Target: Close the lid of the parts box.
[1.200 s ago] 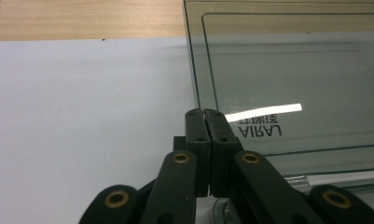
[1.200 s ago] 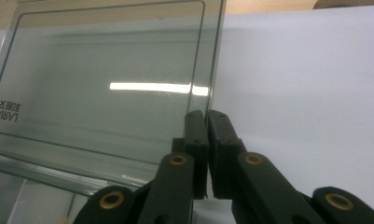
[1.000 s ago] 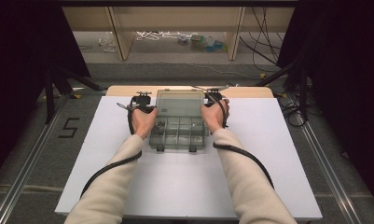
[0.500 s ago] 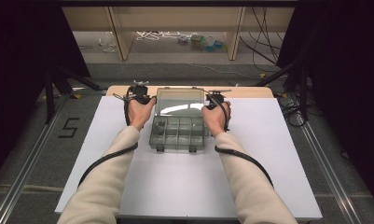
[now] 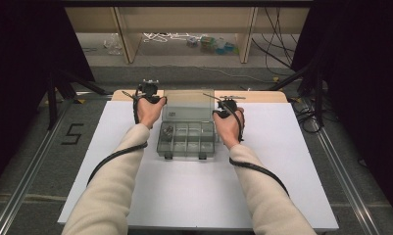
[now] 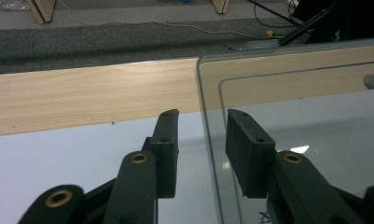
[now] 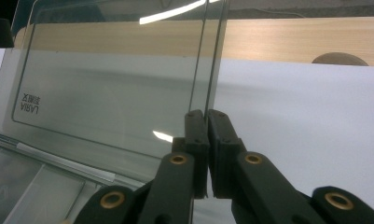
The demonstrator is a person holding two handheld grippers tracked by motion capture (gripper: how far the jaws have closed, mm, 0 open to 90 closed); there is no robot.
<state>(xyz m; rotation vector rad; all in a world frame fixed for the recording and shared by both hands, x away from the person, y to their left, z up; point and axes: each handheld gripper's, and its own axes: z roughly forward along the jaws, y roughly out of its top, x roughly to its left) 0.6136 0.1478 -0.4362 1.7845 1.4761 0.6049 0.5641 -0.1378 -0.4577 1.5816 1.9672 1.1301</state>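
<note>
High view: the white rectangular tabletop point(image 5: 135, 196) carries the clear plastic compartment box point(image 5: 186, 139) near its far edge, the transparent hinged lid point(image 5: 186, 105) standing raised. My right gripper point(image 7: 206, 116) pinches the lid's side edge tight. My left gripper point(image 6: 201, 128), jaws just opened partway, straddles the opposite edge without pressing.

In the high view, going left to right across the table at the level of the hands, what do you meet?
Painted number 5 on the floor → left tongs → open lid of the clear compartment box → right tongs → bare white tabletop.
</note>
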